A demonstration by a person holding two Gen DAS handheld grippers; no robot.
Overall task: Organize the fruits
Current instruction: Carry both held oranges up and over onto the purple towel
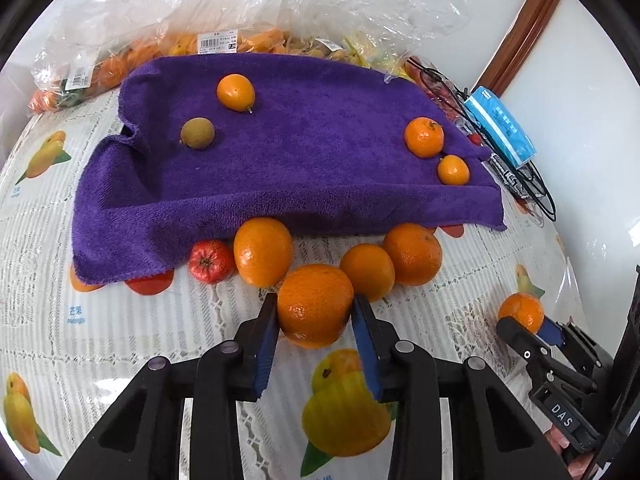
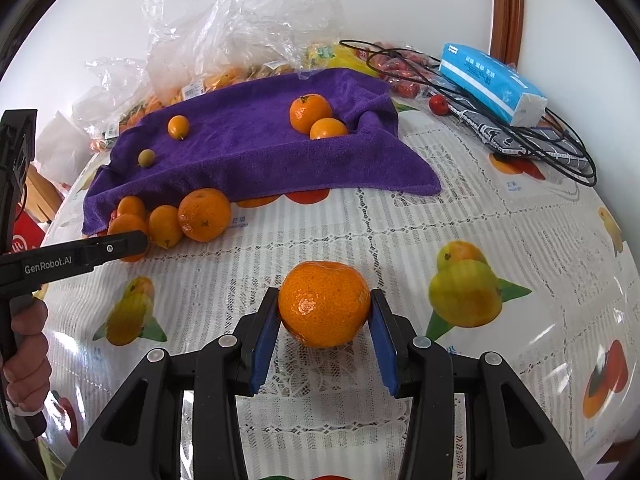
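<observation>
On the worktop (image 2: pixel 460 208), in front of the purple towel (image 1: pixel 304 152), your left gripper (image 1: pixel 315 312) and right gripper (image 2: pixel 325 308) each gripped an orange between their fingers.

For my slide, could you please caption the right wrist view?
Right tongs gripping an orange above the tablecloth.

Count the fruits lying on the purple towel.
4 on the towel: an oval orange fruit and a brownish fruit toward its left, then a mandarin and a smaller orange fruit side by side at its right. Folds may hide more.
</observation>
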